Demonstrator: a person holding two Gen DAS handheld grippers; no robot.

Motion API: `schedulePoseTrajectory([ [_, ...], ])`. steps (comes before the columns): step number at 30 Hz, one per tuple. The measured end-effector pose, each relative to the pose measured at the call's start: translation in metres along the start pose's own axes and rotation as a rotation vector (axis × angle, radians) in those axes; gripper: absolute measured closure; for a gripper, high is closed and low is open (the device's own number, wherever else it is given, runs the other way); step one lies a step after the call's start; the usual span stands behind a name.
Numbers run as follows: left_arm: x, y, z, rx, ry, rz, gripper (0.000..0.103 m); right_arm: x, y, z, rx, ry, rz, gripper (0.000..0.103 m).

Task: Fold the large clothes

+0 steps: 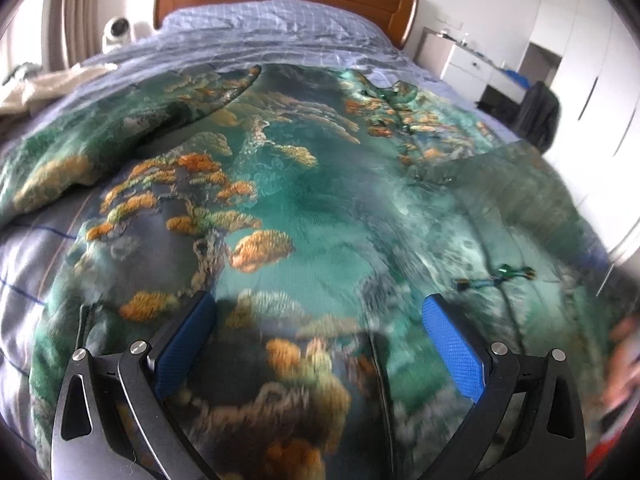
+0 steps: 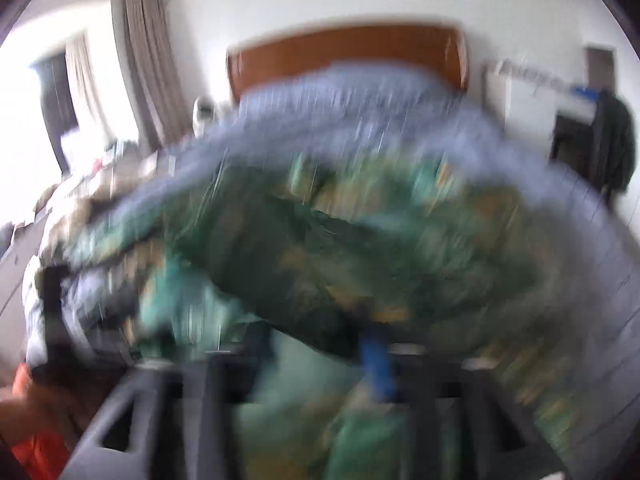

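Left wrist view: the left gripper (image 1: 320, 344) is held open above the green patterned garment (image 1: 320, 208) spread mid-frame on the bed (image 1: 280, 36), while the blurred right gripper (image 2: 320, 360) appears parted and empty, so a fresh edge must next be gripped.

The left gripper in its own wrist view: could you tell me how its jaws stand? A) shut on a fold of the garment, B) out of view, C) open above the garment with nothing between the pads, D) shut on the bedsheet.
C: the left gripper shows its blue pads spread wide apart, with the green printed garment lying flat below them, ungripped.
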State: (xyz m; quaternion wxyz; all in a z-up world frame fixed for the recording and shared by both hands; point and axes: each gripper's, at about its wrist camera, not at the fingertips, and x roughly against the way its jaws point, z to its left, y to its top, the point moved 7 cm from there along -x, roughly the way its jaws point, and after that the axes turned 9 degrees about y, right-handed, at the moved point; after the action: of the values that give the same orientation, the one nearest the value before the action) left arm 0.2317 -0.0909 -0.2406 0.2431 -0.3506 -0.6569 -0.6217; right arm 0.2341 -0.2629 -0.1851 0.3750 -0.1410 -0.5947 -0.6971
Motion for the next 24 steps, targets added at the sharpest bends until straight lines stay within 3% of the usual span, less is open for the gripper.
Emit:
schedulePoseTrajectory([
  [2, 0.011, 0.000, 0.000, 0.015, -0.041, 0.008, 0.001, -0.007, -0.036, 0.006, -0.037, 0.024, 0.071, 0.029],
  [8, 0.024, 0.023, -0.050, 0.078, -0.342, 0.063, 0.001, 0.055, -0.057, 0.007, -0.083, 0.047, -0.015, 0.026],
  [10, 0.012, 0.033, -0.074, 0.076, -0.391, 0.106, 0.002, 0.066, -0.062, 0.009, -0.088, 0.045, -0.017, 0.026],
  [11, 0.000, 0.038, -0.087, 0.072, -0.389, 0.132, 0.004, 0.072, -0.067, 0.008, -0.088, 0.038, -0.015, 0.026],
  [12, -0.009, 0.041, -0.094, 0.065, -0.378, 0.148, 0.012, 0.076, -0.072, 0.009, -0.087, 0.034, -0.013, 0.026],
  [14, -0.032, 0.043, -0.113, 0.019, -0.323, 0.204, 0.048, 0.078, -0.078, 0.005, -0.098, 0.038, -0.017, 0.026],
  [15, -0.038, 0.043, -0.117, -0.002, -0.292, 0.222, 0.082, 0.083, -0.081, 0.005, -0.104, 0.040, -0.020, 0.026],
  [16, -0.040, 0.047, -0.122, -0.027, -0.253, 0.225, 0.091, 0.086, -0.084, 0.004, -0.117, 0.043, -0.025, 0.026],
  [20, -0.006, 0.087, -0.129, -0.120, -0.230, 0.088, 0.095, 0.101, -0.082, -0.003, -0.141, 0.038, -0.063, 0.026],
  [24, 0.009, 0.143, -0.101, -0.103, -0.192, -0.014, 0.095, 0.116, -0.052, -0.024, -0.140, 0.026, -0.115, 0.026],
])
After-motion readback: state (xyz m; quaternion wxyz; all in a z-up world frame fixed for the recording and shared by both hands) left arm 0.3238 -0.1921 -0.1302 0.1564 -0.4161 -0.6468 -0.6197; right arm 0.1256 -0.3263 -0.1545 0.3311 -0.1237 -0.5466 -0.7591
